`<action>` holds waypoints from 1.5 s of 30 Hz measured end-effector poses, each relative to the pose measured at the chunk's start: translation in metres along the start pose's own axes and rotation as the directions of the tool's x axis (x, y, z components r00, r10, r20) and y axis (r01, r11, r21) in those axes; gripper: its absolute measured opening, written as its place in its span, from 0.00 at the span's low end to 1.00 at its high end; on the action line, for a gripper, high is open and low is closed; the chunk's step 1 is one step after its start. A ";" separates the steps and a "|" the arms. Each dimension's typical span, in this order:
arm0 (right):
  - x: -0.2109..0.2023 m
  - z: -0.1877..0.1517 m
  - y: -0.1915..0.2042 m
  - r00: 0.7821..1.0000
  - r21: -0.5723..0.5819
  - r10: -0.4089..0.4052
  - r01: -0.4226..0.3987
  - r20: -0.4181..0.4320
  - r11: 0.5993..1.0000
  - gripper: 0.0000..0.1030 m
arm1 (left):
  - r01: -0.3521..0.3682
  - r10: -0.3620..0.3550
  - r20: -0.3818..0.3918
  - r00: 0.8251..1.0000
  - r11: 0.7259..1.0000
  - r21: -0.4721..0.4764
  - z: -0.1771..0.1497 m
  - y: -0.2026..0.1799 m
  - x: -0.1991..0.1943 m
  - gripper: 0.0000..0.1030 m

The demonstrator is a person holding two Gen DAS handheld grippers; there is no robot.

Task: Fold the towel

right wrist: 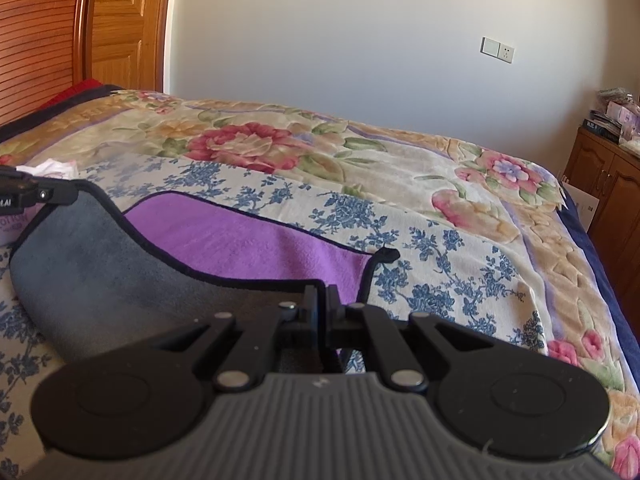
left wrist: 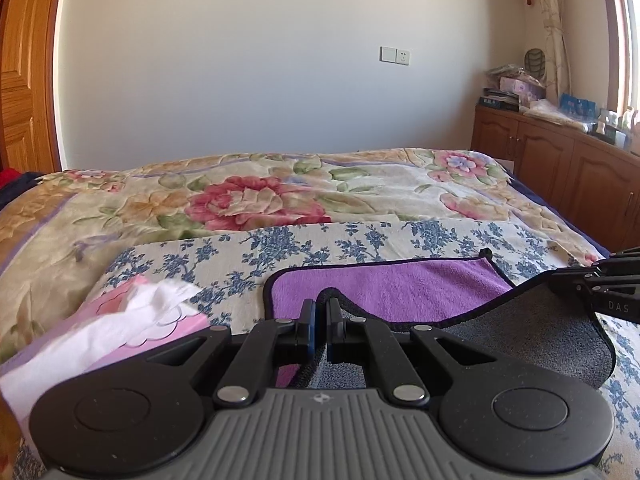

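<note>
- L tongs (left wrist: 320,312) & R tongs (right wrist: 321,300) each clamped on towel (left wrist: 384,288) hem (grey side up).
- Carry both evenly to towel's far edge; align corners.

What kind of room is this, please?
Most likely a bedroom in a home. A bed with a flowered blanket fills the view, a wooden cabinet stands by the curtained window, and a wooden door is behind the bed.

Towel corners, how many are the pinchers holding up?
2. The left gripper pinches one near corner of the towel; the right gripper pinches the other. The far corners lie on the bed.
</note>
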State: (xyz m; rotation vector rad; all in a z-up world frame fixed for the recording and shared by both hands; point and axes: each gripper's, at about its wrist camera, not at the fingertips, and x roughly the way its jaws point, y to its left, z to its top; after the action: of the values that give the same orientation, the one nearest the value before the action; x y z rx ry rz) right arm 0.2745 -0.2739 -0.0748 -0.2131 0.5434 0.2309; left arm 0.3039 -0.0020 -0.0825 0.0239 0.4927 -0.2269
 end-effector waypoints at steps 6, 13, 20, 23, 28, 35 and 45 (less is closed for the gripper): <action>0.005 0.004 -0.004 1.000 -0.002 -0.008 0.008 0.012 1.000 0.04 | 0.011 -0.011 0.005 1.000 1.000 0.013 0.007 -0.003 0.008 0.06; 0.011 0.012 -0.004 0.999 -0.023 -0.020 0.021 0.033 1.000 0.04 | 0.008 -0.008 0.006 1.000 1.000 0.027 0.015 0.000 0.016 0.06; 0.017 0.023 -0.009 0.998 -0.019 -0.029 0.031 0.064 0.999 0.04 | 0.004 -0.005 0.024 1.000 0.999 0.043 0.026 0.005 0.023 0.06; 0.020 0.027 -0.011 0.997 -0.017 -0.032 0.033 0.076 0.999 0.04 | 0.005 -0.006 0.027 1.000 0.999 0.045 0.031 0.006 0.026 0.06; 0.026 0.031 -0.014 0.995 -0.026 -0.041 0.043 0.093 0.999 0.04 | -0.001 -0.001 0.035 0.999 0.998 0.061 0.037 0.006 0.034 0.06; 0.041 0.035 -0.019 0.995 -0.031 -0.055 0.058 0.086 0.998 0.04 | -0.014 0.010 0.043 0.999 0.996 0.085 0.043 0.006 0.048 0.06; 0.066 0.041 -0.021 0.995 -0.094 -0.068 0.074 0.067 0.993 0.04 | -0.024 0.019 0.039 0.999 0.991 0.133 0.049 0.008 0.075 0.06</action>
State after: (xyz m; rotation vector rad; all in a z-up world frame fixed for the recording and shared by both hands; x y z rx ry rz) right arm 0.3553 -0.2730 -0.0732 -0.3171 0.4611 0.1943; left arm 0.3927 -0.0133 -0.0746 0.1552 0.4392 -0.2384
